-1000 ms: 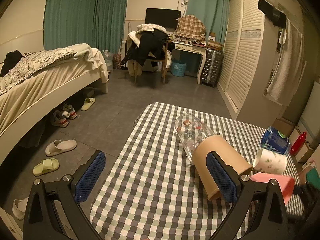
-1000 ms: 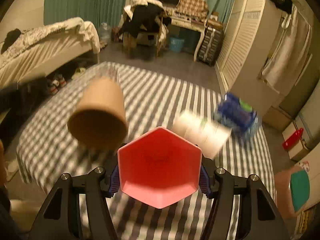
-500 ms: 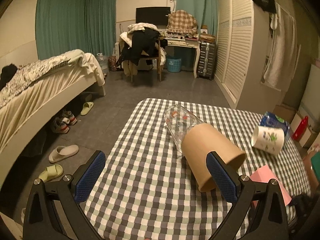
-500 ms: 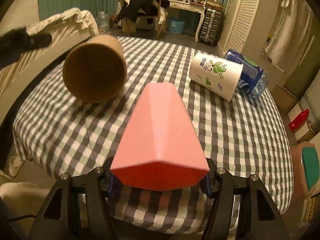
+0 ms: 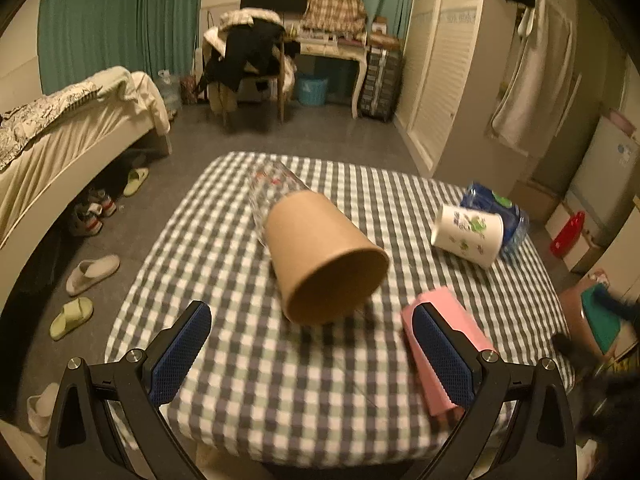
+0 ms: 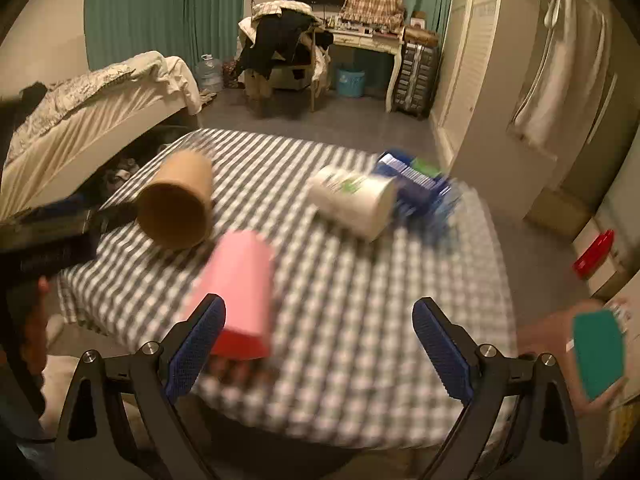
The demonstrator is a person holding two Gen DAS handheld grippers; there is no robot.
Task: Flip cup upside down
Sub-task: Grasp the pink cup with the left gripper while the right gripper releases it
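A pink hexagonal cup lies on its side near the front edge of the checkered table; it also shows in the left wrist view. My right gripper is open and empty, with the pink cup just ahead of its left finger. A brown paper cup lies on its side mid-table, also in the right wrist view. My left gripper is open and empty, just short of the brown cup.
A white printed cup and a blue water bottle lie on their sides at the table's right. A clear glass lies behind the brown cup. A bed stands at the left, slippers on the floor.
My right gripper has opened and let go of the pink cup, which now lies on the table. Both grippers have pulled back from the table.
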